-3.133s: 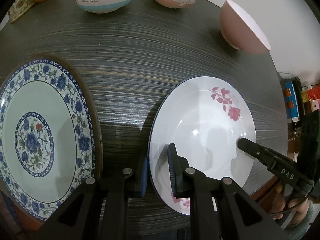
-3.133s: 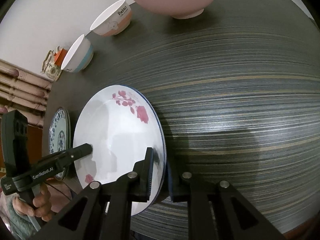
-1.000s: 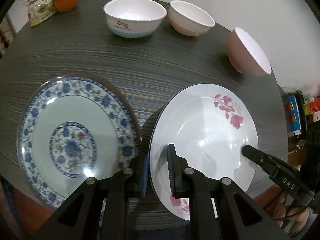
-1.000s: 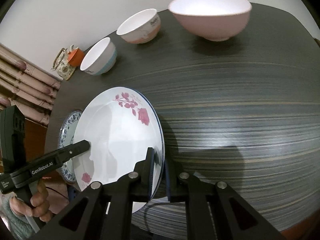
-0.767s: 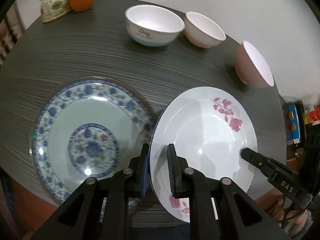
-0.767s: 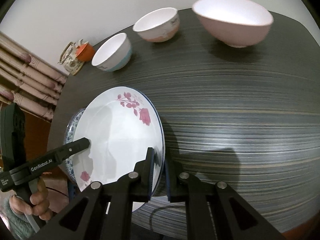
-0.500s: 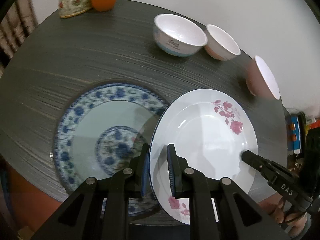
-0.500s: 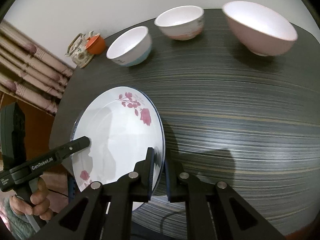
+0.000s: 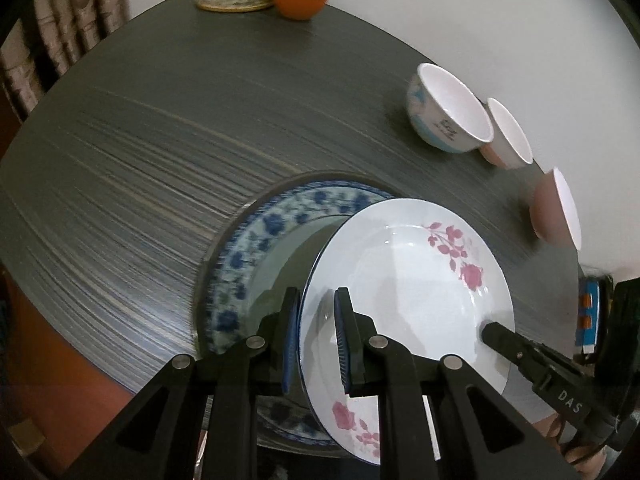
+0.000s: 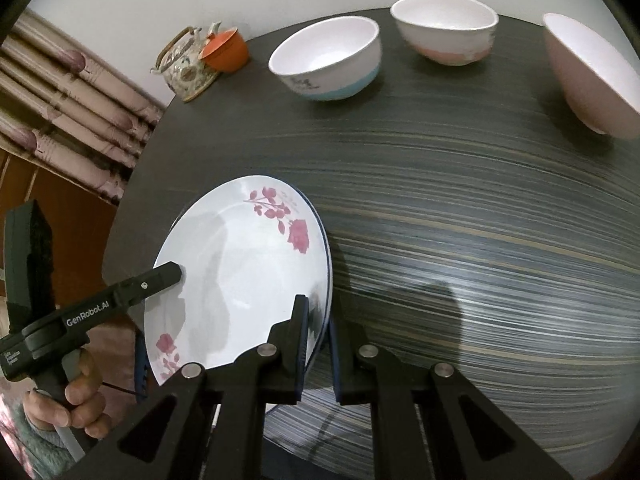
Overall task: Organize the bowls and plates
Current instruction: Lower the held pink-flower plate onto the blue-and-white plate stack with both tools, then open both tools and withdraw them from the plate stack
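The left hand-held gripper (image 9: pixel 316 336) clamps the near rim of the rose-patterned plate (image 9: pixel 404 300), which hangs over the blue-patterned plate (image 9: pixel 248 248) on the bench (image 9: pixel 160 120).

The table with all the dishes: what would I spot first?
The white plate with pink roses, pinched at opposite rims by the left tool and the right tool, held over the blue flowered plate on the dark table. Next, three bowls lined up at the far edge.
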